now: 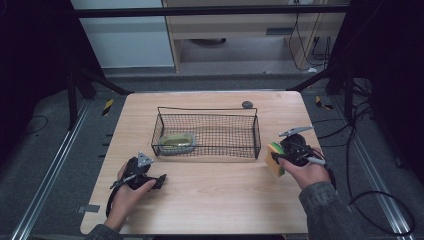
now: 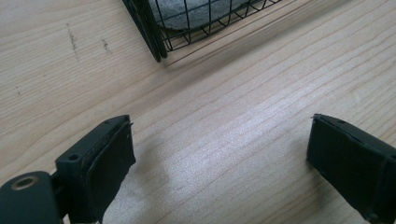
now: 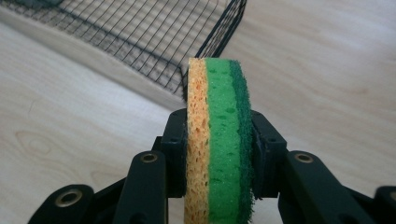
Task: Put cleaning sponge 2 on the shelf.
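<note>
Clamped between the right hand-held gripper's jaws, a sponge sits just beside the basket, above the counter. Grasping looks done; dropping it into the basket, where a cloth lies, remains. Left hand-held gripper rests wide and empty.

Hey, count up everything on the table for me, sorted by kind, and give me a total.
Sponges: 2, one yellow and green in the right hand-held gripper, one inside the basket
Wire baskets: 1
Small dark round things: 1, behind the basket
Hand-held grippers: 2, the left open over the table, the right clamped on its sponge
Total: 6
</note>
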`<state>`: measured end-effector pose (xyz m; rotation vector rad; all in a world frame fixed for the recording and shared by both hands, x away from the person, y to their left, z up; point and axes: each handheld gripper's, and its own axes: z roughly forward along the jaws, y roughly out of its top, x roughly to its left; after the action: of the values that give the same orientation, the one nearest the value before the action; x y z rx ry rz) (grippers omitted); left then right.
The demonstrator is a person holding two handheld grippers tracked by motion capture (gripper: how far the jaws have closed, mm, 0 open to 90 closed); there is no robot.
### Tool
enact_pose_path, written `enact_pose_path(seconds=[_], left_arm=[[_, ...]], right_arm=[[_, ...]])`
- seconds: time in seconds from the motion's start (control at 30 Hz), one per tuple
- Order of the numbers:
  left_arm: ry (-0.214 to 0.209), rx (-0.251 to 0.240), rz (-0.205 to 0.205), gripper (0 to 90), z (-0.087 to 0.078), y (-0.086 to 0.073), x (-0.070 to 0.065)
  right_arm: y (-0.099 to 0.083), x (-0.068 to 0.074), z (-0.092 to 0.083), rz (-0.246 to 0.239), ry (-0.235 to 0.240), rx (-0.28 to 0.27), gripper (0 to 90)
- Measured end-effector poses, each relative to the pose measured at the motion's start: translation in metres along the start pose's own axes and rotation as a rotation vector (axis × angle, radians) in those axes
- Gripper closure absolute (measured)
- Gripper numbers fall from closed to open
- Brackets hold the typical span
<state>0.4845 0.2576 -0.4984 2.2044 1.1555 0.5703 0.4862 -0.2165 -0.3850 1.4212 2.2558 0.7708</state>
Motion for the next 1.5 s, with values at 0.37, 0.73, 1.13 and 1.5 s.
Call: enact_pose_path(seconds=[0.37, 0.73, 1.13, 1.5], left_arm=[[-0.012, -0.003, -0.022, 5.0, 0.001, -0.002, 0.003], [-0.043, -0.014, -0.068, 2.9, 0.004, -0.005, 0.007], [-0.045, -0.022, -0.067, 2.1, 0.004, -0.006, 0.007], [-0.046, -0.024, -0.066, 2.1, 0.004, -0.006, 0.007]], right_arm=[[0.045, -0.022, -0.017, -0.042, -0.056, -0.077, 64.4], [0.084, -0.025, -0.03, -0.086, -0.059, -0.156, 64.5], [0.1, -0.018, -0.027, -0.105, -0.039, -0.189, 64.5], [0.114, -0.007, -0.015, -0.121, -0.005, -0.213, 64.5]])
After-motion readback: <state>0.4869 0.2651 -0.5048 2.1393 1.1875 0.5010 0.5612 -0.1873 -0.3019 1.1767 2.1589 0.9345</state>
